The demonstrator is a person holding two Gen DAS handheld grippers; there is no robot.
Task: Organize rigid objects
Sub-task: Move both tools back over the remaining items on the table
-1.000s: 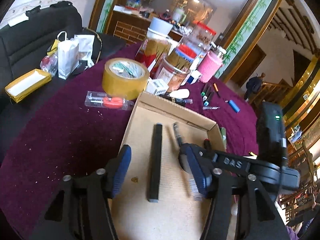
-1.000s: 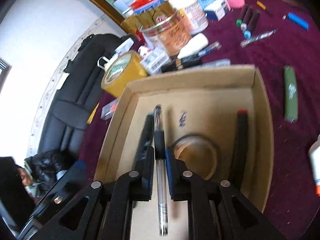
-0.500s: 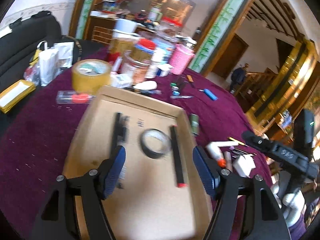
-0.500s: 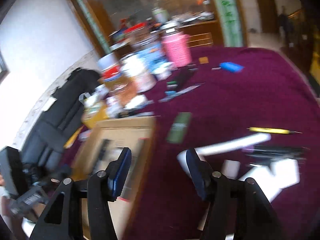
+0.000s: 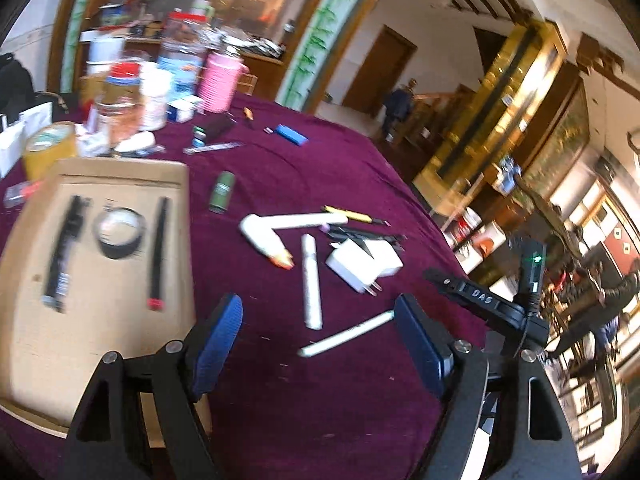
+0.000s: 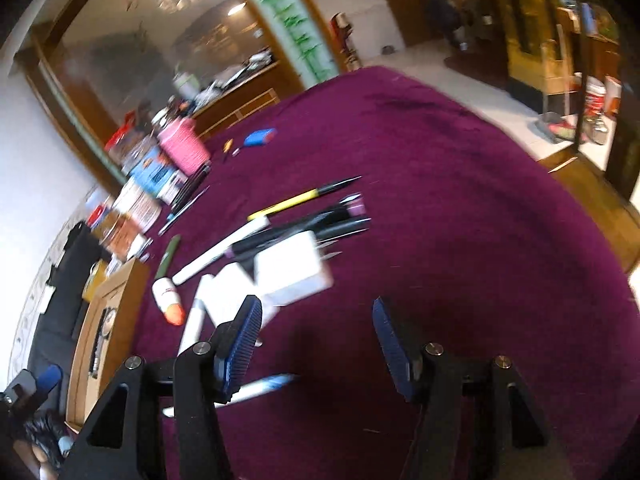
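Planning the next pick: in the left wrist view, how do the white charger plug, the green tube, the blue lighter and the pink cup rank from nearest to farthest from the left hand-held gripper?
1. White charger plug, just ahead, slightly right.
2. Green tube, beside the cardboard box.
3. Blue lighter, mid-table.
4. Pink cup, far left edge.

Both fisheye views were bright with soft daylight and bowed hard toward black corners, motion blur smeared the clutter along the far left edge of the purple tablecloth (image 5: 280,380) and the white items (image 6: 296,268) near its middle, while ceiling lamps glared in the glass behind.
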